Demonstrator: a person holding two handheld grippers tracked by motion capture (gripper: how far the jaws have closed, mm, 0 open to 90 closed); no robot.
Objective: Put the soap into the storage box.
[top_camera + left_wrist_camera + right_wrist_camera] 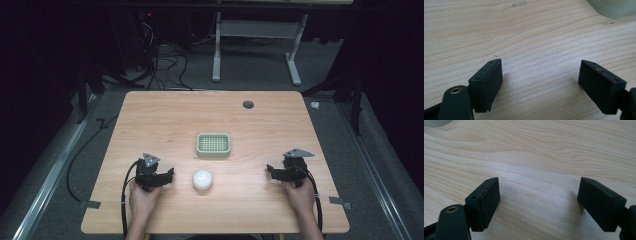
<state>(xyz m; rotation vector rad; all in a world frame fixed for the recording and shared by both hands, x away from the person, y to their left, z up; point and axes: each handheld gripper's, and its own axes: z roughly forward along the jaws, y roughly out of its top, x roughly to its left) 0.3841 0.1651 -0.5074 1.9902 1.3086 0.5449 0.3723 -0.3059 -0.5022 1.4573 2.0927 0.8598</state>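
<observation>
while both hands rest low on the table (150, 110), left gripper (161, 178) and right gripper (276, 172) fingers gape empty.

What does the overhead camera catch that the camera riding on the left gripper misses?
The high view takes in the white round object, the whole green tray, both hands with the left gripper and right gripper, and the floor around the table. The left gripper view gives its own two black jaws close up, standing wide apart with bare wood between them. Both share the wooden table and the green tray, cut off at the corner.
</observation>
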